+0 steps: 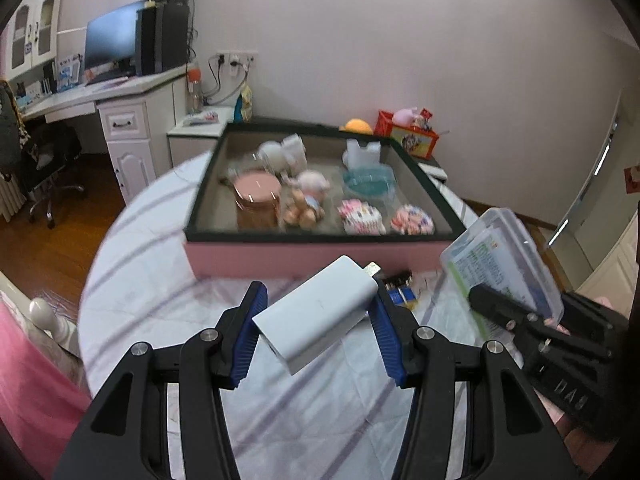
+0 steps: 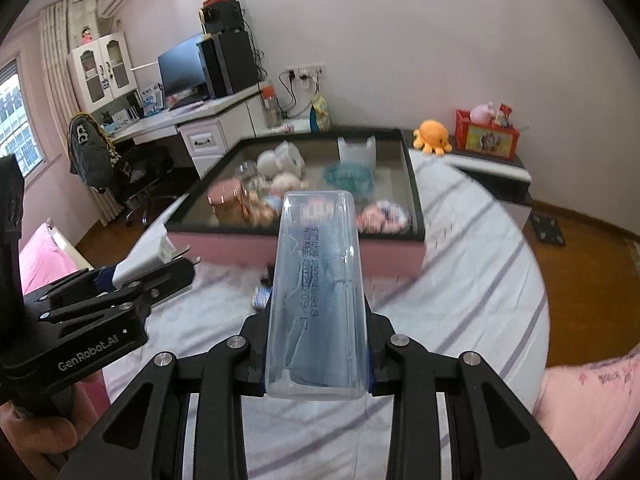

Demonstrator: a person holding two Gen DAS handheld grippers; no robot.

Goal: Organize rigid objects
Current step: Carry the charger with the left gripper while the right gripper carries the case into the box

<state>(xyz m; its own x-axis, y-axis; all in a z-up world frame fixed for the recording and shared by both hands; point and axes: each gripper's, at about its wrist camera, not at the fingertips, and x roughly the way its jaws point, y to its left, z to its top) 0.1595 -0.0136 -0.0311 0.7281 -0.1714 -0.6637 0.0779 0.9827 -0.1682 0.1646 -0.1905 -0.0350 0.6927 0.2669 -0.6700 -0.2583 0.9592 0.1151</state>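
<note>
My left gripper [image 1: 316, 332] is shut on a white power bank [image 1: 316, 312], held above the round table; it also shows in the right wrist view [image 2: 136, 268]. My right gripper [image 2: 316, 344] is shut on a clear plastic case [image 2: 318, 292] with a blue item inside, held upright above the table; the case also shows at the right of the left wrist view [image 1: 500, 268]. Ahead stands a pink tray with a dark rim [image 1: 304, 258], also in the right wrist view [image 2: 240, 246]. It holds a pink lidded jar [image 1: 257, 200], small figurines, a blue dish and paper cups.
The round table has a striped cloth [image 1: 160, 280]. Small dark items [image 1: 400, 286] lie in front of the tray. Behind are a white desk with a monitor [image 1: 110, 46], an office chair [image 1: 44, 156], and an orange octopus plush [image 2: 432, 136] and a red box [image 2: 486, 134] on a low cabinet.
</note>
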